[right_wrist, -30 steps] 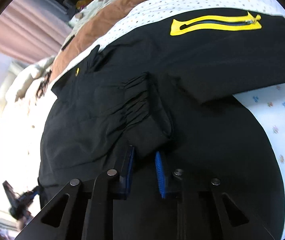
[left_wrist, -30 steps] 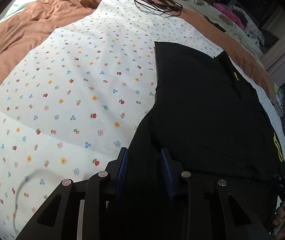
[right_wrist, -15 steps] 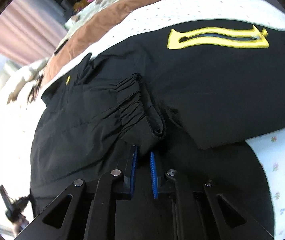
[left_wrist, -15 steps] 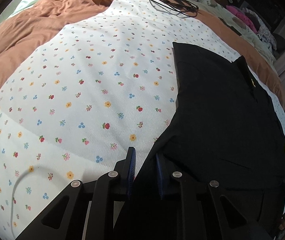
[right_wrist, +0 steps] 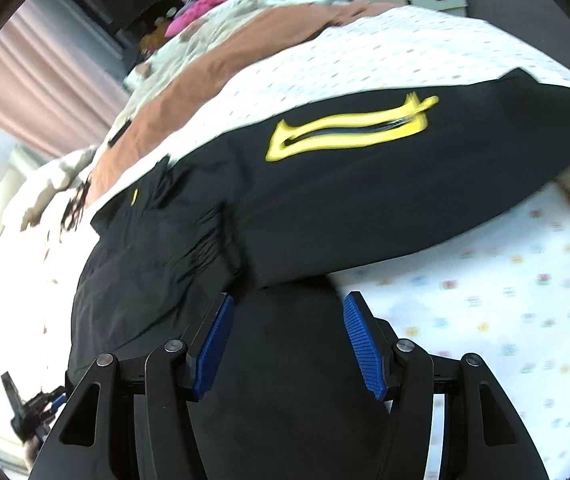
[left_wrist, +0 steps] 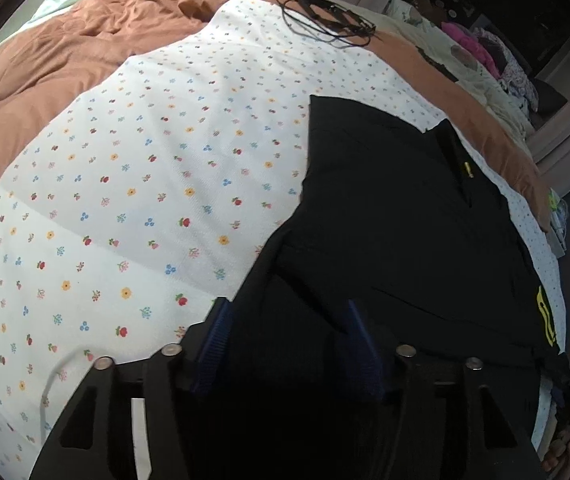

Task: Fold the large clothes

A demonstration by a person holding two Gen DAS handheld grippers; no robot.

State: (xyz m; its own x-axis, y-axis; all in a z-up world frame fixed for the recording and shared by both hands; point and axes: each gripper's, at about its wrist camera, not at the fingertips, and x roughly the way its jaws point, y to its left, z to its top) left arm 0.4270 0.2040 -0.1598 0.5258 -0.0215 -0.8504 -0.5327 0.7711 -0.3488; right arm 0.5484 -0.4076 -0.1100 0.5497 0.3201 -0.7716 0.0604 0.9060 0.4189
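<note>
- One black jacket (left_wrist: 397, 216), partly folded, lying on the floral sheet (left_wrist: 145, 168) that covers the bed; an orange-brown duvet (left_wrist: 85, 40) shows past the sheet's far edge.
- Two grippers, both with jaws spread wide, nothing pinched: left gripper (left_wrist: 289, 344) over the jacket's near-left edge, right gripper (right_wrist: 289, 344) over its near edge on the other side. Black cloth sits in the gap between each pair of blue pads, but the pads stand apart from each other.
- One yellow-trimmed zip pocket (right_wrist: 349, 128) on the jacket's upper panel, slightly motion-blurred; one small yellow zip pull (right_wrist: 135, 196) near the collar.
- One gathered cuff (right_wrist: 205, 248), its sleeve folded across the body, just ahead of the right gripper.
- Long axis in the left wrist view: near edge at the gripper, collar end (left_wrist: 449, 140) far and up-right, so it points away from the camera.
- In the right wrist view the pocket's long axis runs roughly left-right, tilted up to the right.
- One tangle of black cable (left_wrist: 325, 20) at the sheet's far end, well apart from the jacket.
</note>
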